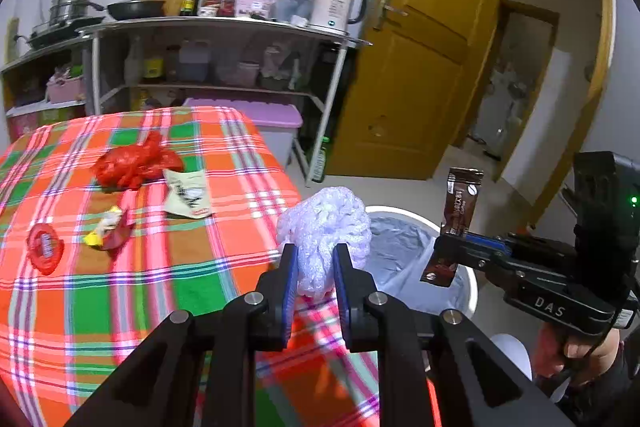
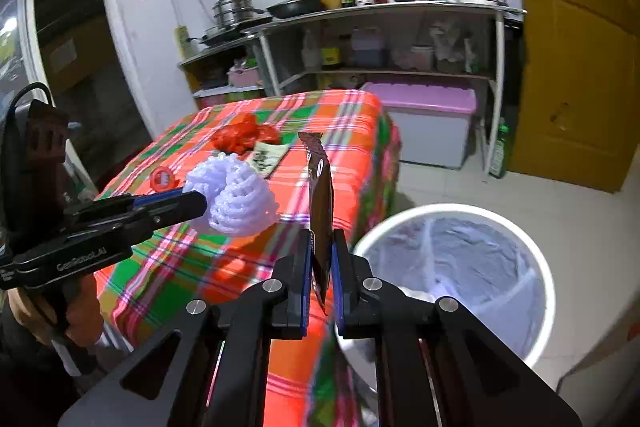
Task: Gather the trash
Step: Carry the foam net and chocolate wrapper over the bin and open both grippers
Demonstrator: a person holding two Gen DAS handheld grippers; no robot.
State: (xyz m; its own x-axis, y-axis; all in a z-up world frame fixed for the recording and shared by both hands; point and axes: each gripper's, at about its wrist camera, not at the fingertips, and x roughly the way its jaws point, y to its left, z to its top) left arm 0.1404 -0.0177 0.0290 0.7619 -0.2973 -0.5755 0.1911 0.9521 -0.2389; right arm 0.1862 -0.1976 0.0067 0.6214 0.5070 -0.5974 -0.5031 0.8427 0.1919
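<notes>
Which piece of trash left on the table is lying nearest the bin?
The beige printed packet beside the red plastic bag; the other scraps lie farther from the bin.

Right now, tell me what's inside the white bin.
The white bin holds a pale plastic liner. No trash shows; its near bottom is hidden behind the right gripper.

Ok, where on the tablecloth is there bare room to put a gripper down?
The near half of the tablecloth is bare, below the red ring wrapper and yellow wrapper. Crowded farther back: red bag touching the white packet.
</notes>
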